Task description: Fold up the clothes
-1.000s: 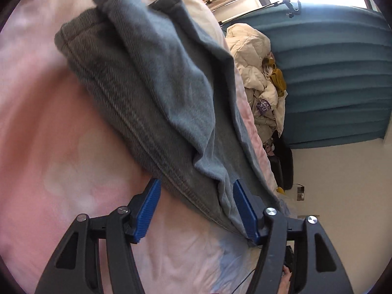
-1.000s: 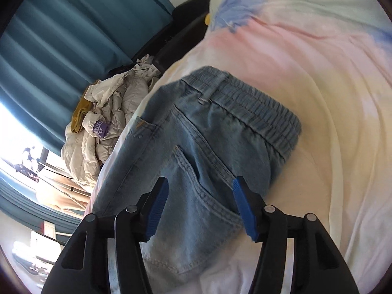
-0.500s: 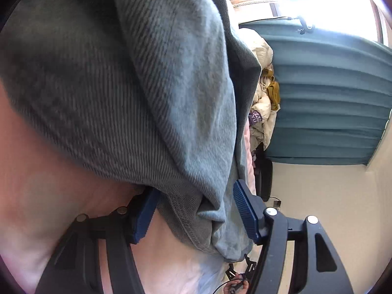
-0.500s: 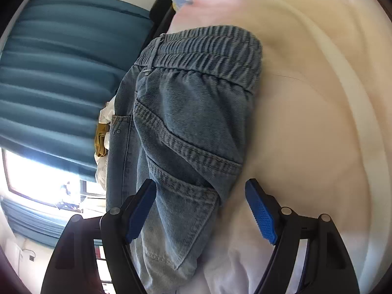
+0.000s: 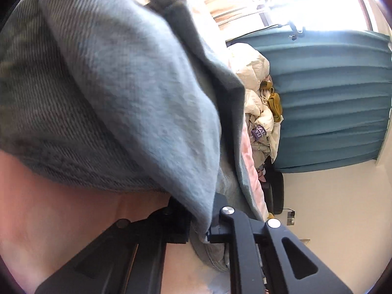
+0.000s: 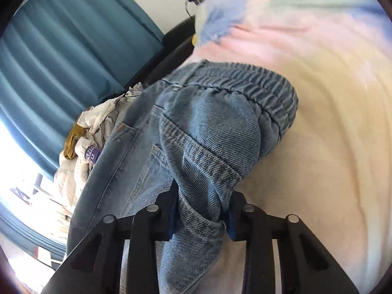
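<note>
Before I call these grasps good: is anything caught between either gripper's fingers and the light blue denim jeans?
Nothing visible: the right gripper and left gripper each pinch only the light blue denim jeans.

Both tongs: matte black plastic linkage arms with triangular cutouts and silver round pivot screws. Right tongs (image 6: 201, 216) show blue finger pads (image 6: 231, 230). Left tongs (image 5: 198, 227) pads hidden from view.
</note>
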`<state>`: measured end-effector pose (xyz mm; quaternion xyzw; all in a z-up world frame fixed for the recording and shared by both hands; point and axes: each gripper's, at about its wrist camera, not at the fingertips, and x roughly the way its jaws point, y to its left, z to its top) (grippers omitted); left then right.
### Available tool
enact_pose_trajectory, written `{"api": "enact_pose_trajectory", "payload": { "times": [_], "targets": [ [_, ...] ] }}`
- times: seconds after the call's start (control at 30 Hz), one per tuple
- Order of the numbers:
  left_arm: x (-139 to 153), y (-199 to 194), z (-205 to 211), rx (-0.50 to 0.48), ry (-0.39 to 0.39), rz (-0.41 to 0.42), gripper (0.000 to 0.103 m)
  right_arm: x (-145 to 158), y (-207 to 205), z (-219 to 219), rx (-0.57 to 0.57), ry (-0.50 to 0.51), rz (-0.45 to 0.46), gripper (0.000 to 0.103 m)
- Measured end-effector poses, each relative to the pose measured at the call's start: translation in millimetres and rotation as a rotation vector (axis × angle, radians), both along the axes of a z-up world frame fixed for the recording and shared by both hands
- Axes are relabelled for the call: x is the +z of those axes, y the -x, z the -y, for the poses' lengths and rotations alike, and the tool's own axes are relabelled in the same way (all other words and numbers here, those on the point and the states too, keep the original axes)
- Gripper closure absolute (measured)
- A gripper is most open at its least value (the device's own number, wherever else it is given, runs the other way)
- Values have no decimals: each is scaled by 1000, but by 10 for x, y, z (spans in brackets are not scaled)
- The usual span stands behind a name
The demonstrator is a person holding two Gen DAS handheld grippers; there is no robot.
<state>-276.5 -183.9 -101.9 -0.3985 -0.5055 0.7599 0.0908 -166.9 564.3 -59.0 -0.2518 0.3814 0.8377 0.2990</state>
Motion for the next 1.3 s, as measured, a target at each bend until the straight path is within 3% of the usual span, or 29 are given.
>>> {"api": "enact_pose_trajectory", "payload": {
  "times": [0.1,0.23,0.4,0.5,0.67,0.73,0.87,0.97,1.1,1.17,1.2,1.3],
  "targets": [
    [188,-170,-35,9,19,-34,95,252,-100,99,25,-45,-5,77],
    [313,-489,23,0,-13,-12,95,476,-316,89,43,-10,-1,77],
    [456,-918,175,-26,-48,-2,95,629,-742,17,39,23,-5,77],
    [395,-1205,196,-34,-70,36,95,654,-1032,-63,45,36,-6,77],
    [116,-1605,242,-45,-48,136,95,496,-1539,-212,70,105,-25,77],
    [32,-1721,338,-50,2,152,95,386,-1609,-211,101,80,24,77],
    [-87,-1712,414,-34,-39,178,95,105,-1677,-189,121,77,115,75],
    [-135,-1784,470,-32,-69,199,90,-55,-1787,-214,99,155,133,66],
    [-121,-1924,538,39,-145,208,75,-70,-1945,-193,117,209,169,62],
    [-137,-2012,594,93,-196,208,68,6,-2046,-146,136,190,192,62],
    [-147,-2052,622,120,-220,209,57,62,-2094,-113,145,171,200,61],
    [-180,-2113,689,185,-268,210,54,272,-2212,8,172,110,199,57]
  ]
}}
